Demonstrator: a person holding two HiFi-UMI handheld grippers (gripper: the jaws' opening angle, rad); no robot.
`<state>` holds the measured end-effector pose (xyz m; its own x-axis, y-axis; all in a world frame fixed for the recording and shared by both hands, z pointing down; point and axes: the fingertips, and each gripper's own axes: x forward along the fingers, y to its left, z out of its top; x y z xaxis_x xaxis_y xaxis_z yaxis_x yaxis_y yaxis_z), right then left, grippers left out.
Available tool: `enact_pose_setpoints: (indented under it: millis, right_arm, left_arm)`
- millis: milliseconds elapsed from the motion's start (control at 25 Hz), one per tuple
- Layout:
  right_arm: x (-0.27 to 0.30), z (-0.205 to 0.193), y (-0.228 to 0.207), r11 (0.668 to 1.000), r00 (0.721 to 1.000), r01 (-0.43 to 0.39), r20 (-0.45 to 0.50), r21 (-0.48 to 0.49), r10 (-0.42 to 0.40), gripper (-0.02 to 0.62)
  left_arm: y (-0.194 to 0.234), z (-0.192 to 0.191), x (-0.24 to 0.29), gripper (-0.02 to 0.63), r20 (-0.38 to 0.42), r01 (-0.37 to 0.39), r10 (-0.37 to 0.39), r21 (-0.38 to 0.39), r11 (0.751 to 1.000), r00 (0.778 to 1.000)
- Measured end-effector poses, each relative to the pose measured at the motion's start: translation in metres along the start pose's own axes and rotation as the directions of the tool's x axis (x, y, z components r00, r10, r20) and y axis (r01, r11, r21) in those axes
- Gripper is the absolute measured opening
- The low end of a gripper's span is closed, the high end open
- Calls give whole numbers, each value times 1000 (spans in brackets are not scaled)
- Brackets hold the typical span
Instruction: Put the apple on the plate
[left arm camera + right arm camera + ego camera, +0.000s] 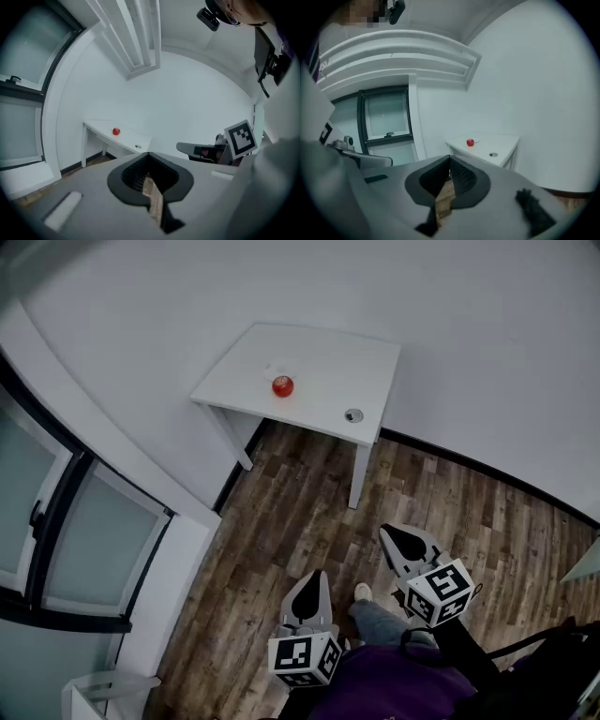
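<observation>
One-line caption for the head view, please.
Red apple on white table; left hand-held gripper and right hand-held gripper, both shut, over wood floor, away from it.

Glossy apple (282, 385), matt table (323, 357), wood-grain floor (309, 512)

Red apple (282, 385) on white surface (323, 352). Brown wood-grain plank floor (300, 512) beneath surface. Grey left gripper (315, 577) and right gripper (391, 534), well apart from surface, bearing black-and-white square patterns.
</observation>
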<state>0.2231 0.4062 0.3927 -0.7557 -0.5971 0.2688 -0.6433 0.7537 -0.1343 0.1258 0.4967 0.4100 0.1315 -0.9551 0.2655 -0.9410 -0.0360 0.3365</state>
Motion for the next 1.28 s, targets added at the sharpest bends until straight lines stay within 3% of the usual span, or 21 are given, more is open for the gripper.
enact_pose_setpoints:
  millis: [480, 960, 1280]
  right_arm:
    - [62, 25, -69, 998, 997, -68, -24, -15, 67, 11]
    - [108, 30, -96, 994, 993, -106, -44, -1, 106, 11]
    - [164, 45, -120, 997, 995, -80, -51, 8, 81, 11]
  left_arm:
    - [-1, 32, 93, 8, 34, -55, 56, -21, 998, 998]
    - [18, 41, 137, 8, 24, -103, 104, -30, 994, 994]
    - [48, 67, 190, 8, 15, -70, 70, -20, 997, 997]
